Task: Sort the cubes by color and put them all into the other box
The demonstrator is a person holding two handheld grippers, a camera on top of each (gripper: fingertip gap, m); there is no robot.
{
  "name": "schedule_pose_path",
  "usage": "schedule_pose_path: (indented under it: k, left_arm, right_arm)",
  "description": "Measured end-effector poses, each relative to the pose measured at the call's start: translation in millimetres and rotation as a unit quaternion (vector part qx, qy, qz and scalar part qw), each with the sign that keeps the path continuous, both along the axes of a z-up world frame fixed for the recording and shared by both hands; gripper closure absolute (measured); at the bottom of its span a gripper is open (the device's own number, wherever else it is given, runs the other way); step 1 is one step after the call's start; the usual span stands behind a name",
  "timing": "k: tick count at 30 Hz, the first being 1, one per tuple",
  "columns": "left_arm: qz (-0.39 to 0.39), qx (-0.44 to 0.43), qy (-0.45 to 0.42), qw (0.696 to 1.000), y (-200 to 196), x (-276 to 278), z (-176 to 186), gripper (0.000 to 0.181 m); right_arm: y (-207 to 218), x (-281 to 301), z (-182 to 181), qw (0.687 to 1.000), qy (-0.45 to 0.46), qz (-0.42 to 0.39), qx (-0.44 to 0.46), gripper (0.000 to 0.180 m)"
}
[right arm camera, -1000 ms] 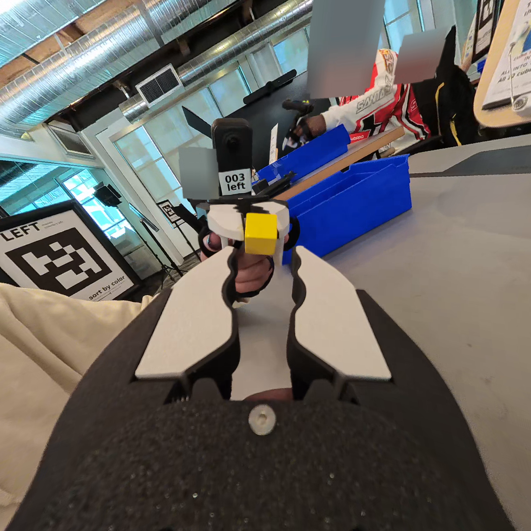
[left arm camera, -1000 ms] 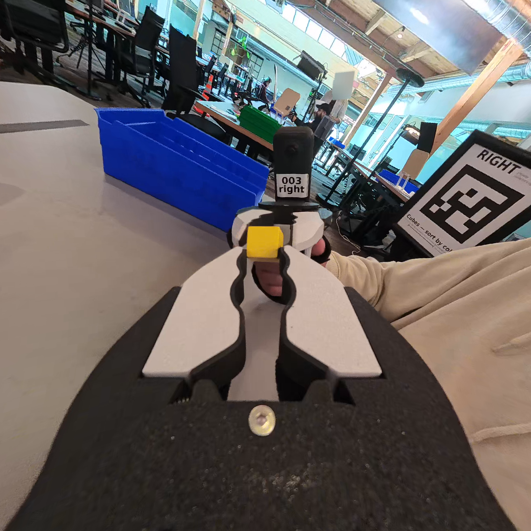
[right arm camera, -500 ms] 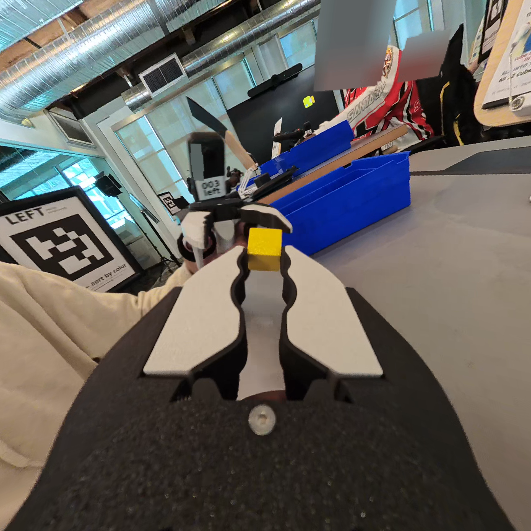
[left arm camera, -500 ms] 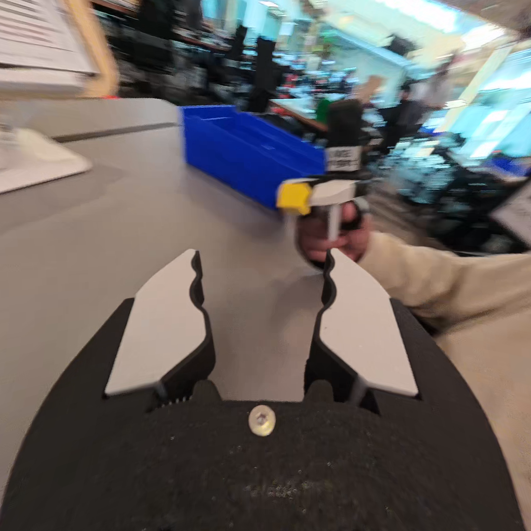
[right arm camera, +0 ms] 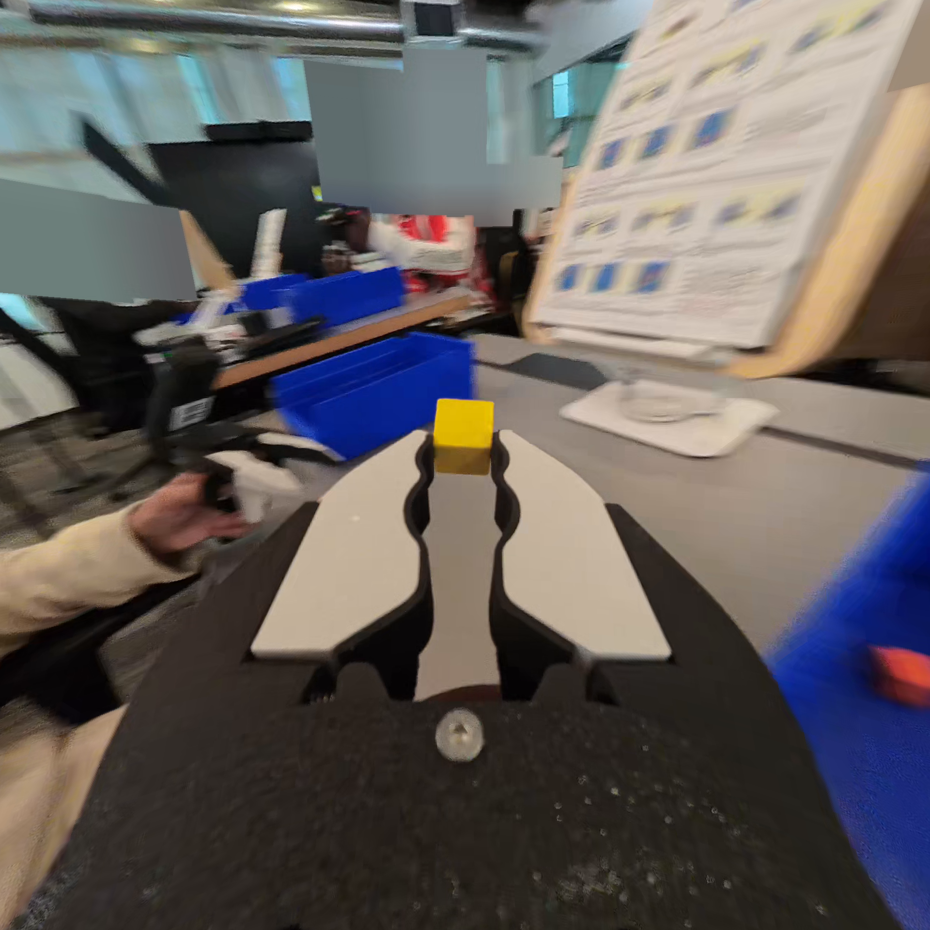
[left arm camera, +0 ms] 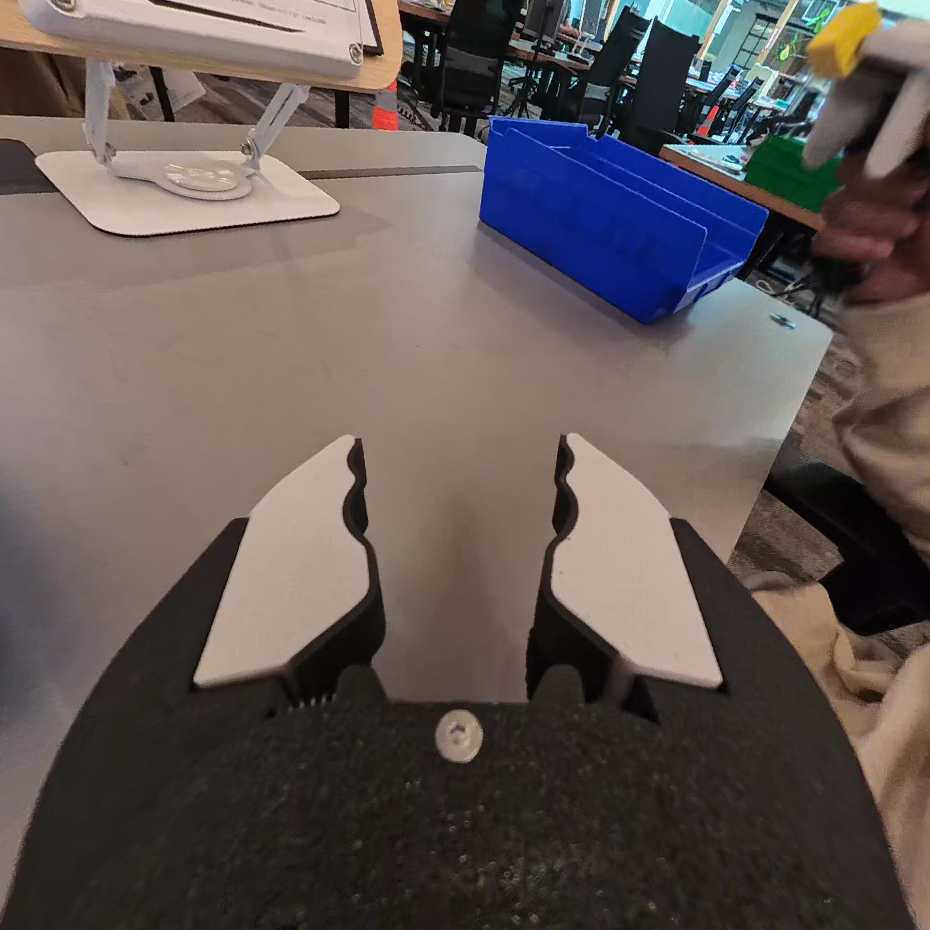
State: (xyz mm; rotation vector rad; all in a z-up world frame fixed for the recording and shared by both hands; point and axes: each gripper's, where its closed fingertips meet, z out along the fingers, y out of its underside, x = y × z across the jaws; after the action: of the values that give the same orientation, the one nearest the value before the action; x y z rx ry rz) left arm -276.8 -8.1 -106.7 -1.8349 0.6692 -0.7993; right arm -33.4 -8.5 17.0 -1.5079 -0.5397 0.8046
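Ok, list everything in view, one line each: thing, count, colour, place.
yellow cube: one, yellow, pinched at the right gripper's tips.
blue box: one, blue, on the table's far part.
second blue box: one, blue, blurred at the right wrist view's right edge.
red cube: one, red-orange, blurred, seemingly in that box.
instruction board: one, white sheet on wood, on a white stand.
table: one, grey.
left gripper: open, empty.
right gripper: shut on the cube.

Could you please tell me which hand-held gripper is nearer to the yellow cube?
Right. The right hand-held gripper is shut on the yellow cube at its fingertips, while the left hand-held gripper is open and empty over the grey table, well apart from it.
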Motion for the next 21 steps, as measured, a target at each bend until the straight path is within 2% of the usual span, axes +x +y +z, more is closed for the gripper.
schedule_pose_path:
  k: [1,3,5,7,9,14,17,21]
  left_arm:
    - [0.0,0.007,0.005,1.0,0.0,-0.5,1.3,0.108]
    - [0.002,0.021,0.01,1.0,1.5,-1.1,6.6,0.109]
    - [0.005,0.031,0.004,0.999,4.4,-0.5,15.0,0.11]
    - [0.006,0.03,-0.005,1.0,8.4,2.3,21.5,0.11]
    - [0.007,0.023,-0.006,1.0,14.0,5.9,23.3,0.11]
    - [0.022,0.008,0.005,1.0,28.2,15.0,14.6,0.111]
    - [0.022,-0.003,0.011,1.0,29.9,21.1,6.4,0.111]
    - [0.027,-0.001,0.031,0.999,31.0,20.6,-1.9,0.111]
  right_arm:
    - [6.9,31.2,9.2,0.999,-0.014,-0.033,-0.006,0.158]
    - [27.4,88.8,3.6,0.993,-0.063,-0.085,-0.06,0.158]
    - [56.1,135.9,-27.2,0.974,-0.136,-0.137,-0.121,0.158]
    - [77.8,156.5,-70.5,0.95,-0.212,-0.123,-0.192,0.158]
    - [92.0,163.8,-108.6,0.923,-0.283,-0.085,-0.246,0.158]
    - [117.2,159.6,-167.7,0.866,-0.395,-0.004,-0.308,0.158]
    - [118.4,158.5,-186.3,0.836,-0.444,0.021,-0.323,0.158]
    - [114.5,162.7,-194.8,0.823,-0.461,0.02,-0.332,0.157]
